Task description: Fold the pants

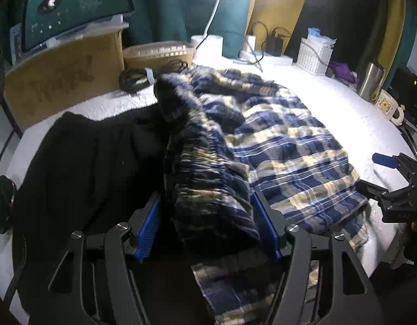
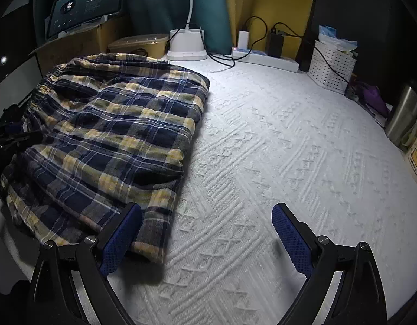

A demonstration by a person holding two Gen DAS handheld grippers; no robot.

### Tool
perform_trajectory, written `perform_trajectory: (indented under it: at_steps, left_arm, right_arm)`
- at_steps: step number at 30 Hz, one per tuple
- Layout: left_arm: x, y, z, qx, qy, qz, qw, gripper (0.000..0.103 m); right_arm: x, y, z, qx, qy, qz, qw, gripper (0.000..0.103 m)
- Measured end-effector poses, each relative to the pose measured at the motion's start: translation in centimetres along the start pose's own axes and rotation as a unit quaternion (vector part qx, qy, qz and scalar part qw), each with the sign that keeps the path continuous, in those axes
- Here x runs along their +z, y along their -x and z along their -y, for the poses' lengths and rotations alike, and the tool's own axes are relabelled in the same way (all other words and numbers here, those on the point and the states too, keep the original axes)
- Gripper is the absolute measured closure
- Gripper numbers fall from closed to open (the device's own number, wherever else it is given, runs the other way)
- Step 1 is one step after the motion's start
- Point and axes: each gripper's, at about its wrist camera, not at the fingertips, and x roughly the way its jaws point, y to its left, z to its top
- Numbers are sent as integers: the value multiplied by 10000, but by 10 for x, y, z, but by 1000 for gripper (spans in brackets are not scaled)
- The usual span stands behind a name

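Gripping plaid pants (image 1: 276, 146) (left tool (image 1: 205, 216)).

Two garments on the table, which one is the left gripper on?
The plaid pants, blue, yellow and white checked. A bunched fold of them sits between the left hand-held gripper pads. The plain black garment lies beside it, outside the jaws.

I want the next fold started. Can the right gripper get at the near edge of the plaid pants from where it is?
Probably yes: the right gripper stands open above the white cover, and the plaid pants lie just beside its left finger, nothing between.
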Motion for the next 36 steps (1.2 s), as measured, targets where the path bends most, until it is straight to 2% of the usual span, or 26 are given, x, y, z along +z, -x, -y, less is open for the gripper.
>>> perform_trajectory:
  at_steps: [17, 36]
  left_arm:
    - [-4, 42, 28, -68, -204, 408, 9989, 37]
    - [-1, 72, 96, -525, -709, 741, 9933, 37]
  right_arm:
    - [-16, 43, 11, -156, -167, 369, 9991, 5]
    - [-45, 111, 45, -534, -566, 885, 9930, 5]
